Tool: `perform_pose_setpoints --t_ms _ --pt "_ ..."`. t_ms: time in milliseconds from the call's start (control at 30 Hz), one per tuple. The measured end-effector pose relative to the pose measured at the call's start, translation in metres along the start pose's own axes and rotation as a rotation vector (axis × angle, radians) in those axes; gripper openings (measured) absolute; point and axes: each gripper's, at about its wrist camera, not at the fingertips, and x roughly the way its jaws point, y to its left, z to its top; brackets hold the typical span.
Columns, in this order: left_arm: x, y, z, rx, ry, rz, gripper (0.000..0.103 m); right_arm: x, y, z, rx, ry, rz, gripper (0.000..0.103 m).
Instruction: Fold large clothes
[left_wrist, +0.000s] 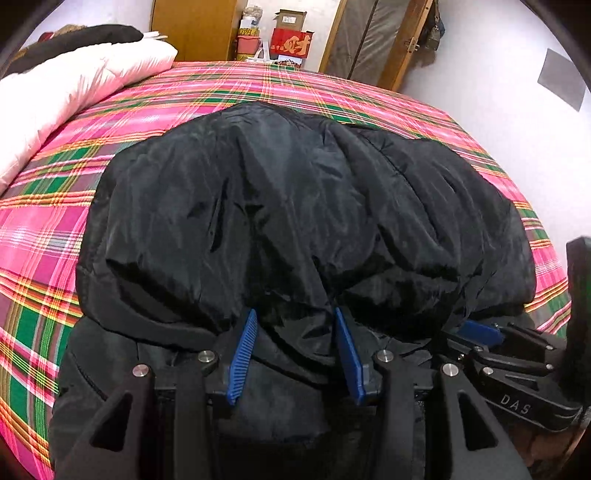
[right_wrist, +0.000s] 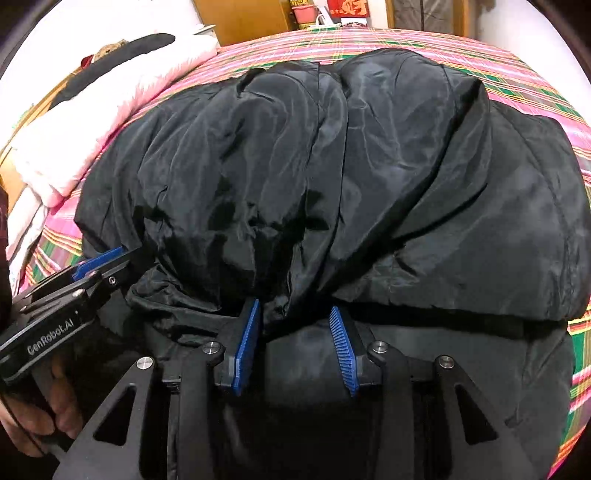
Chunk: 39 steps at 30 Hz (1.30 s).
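A black padded jacket (left_wrist: 295, 184) (right_wrist: 369, 166) lies on a pink and green plaid bed cover (left_wrist: 55, 240). Its upper layer is folded over toward me, and the fold edge runs along both grippers' tips. My left gripper (left_wrist: 295, 312) pinches a bunch of this fold between its blue pads, and creases fan out from the grip. Just to its right, my right gripper (right_wrist: 294, 306) holds the same edge in the same way. Each gripper also shows in the other's view: the right gripper (left_wrist: 476, 330) at the lower right, the left gripper (right_wrist: 107, 258) at the left. More jacket lies under both.
A white and pink quilt (left_wrist: 74, 85) (right_wrist: 74, 147) with a dark garment (left_wrist: 81, 37) on it lies along the bed's left side. A wooden cabinet (left_wrist: 192, 29) and stacked boxes (left_wrist: 291, 42) stand behind the bed. A hand (right_wrist: 44, 417) grips the left tool.
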Motion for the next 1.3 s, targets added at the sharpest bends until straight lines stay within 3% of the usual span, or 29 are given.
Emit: perform_pose_setpoints --t_ms 267,600,833,1167,1300 --pt "-0.04 -0.012 -0.004 -0.001 -0.005 0.056 0.046 -0.058 0.001 -0.015 0.034 -0.037 0.02 0.041" --pt "-0.124 -0.016 -0.045 0.005 -0.07 0.071 0.046 -0.15 -0.009 -0.086 0.038 -0.133 0.015 0.044" --pt "-0.161 -0.015 -0.088 0.031 -0.079 0.1 0.046 -0.17 -0.033 -0.137 0.078 -0.128 -0.005 0.045" --pt "-0.176 -0.003 -0.123 0.019 -0.067 0.172 0.046 -0.185 -0.052 -0.177 0.107 -0.133 -0.074 0.046" --pt "-0.178 0.002 -0.133 0.017 -0.067 0.191 0.046 -0.189 -0.059 -0.188 0.136 -0.147 -0.103 0.055"
